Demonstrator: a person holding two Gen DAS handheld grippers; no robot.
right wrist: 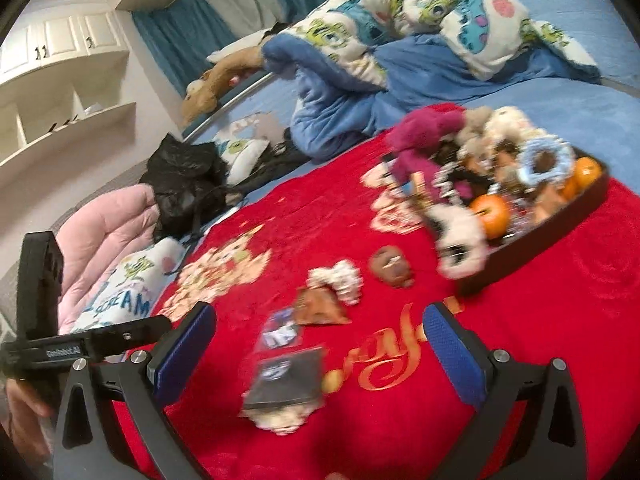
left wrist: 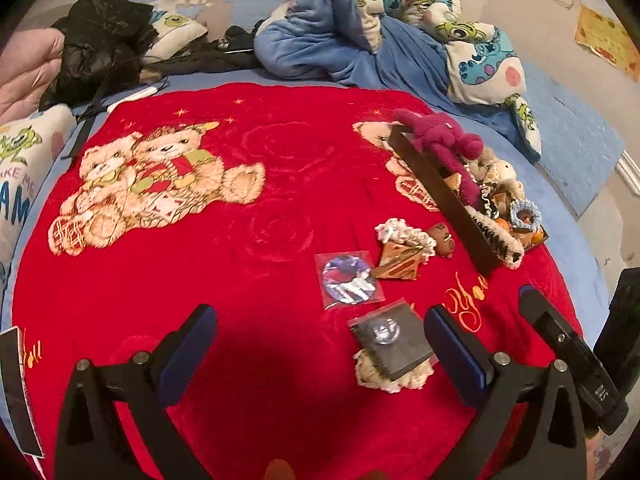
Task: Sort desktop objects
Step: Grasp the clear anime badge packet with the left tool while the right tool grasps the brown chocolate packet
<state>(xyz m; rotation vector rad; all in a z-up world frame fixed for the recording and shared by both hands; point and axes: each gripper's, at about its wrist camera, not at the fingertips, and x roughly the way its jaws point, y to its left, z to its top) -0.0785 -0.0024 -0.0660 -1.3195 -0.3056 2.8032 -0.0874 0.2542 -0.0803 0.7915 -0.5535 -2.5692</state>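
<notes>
On the bed we see a red plush blanket (left wrist: 248, 280) with teddy-bear print, task items scattered on its right half. Dark rectangular tray (left wrist: 448, 204) is heaped: magenta plush toy (left wrist: 444, 140), blue crocheted ring (left wrist: 526, 212), two orange fruit (right wrist: 490, 214), cream fuzzy pieces; exact count in the heap unclear. Loose on the blanket, just left of the tray, we count five: brown bear-head charm (left wrist: 442, 239), cream scrunchie (left wrist: 404, 234) touching an orange-brown triangular piece (left wrist: 400, 266), round badge in clear sleeve (left wrist: 350, 280), dark square card with badge (left wrist: 392, 340) lying on another cream scrunchie. Left gripper (left wrist: 320, 344) wide open, empty. Right gripper (right wrist: 320, 340) wide open, empty; its view is motion-blurred.
</notes>
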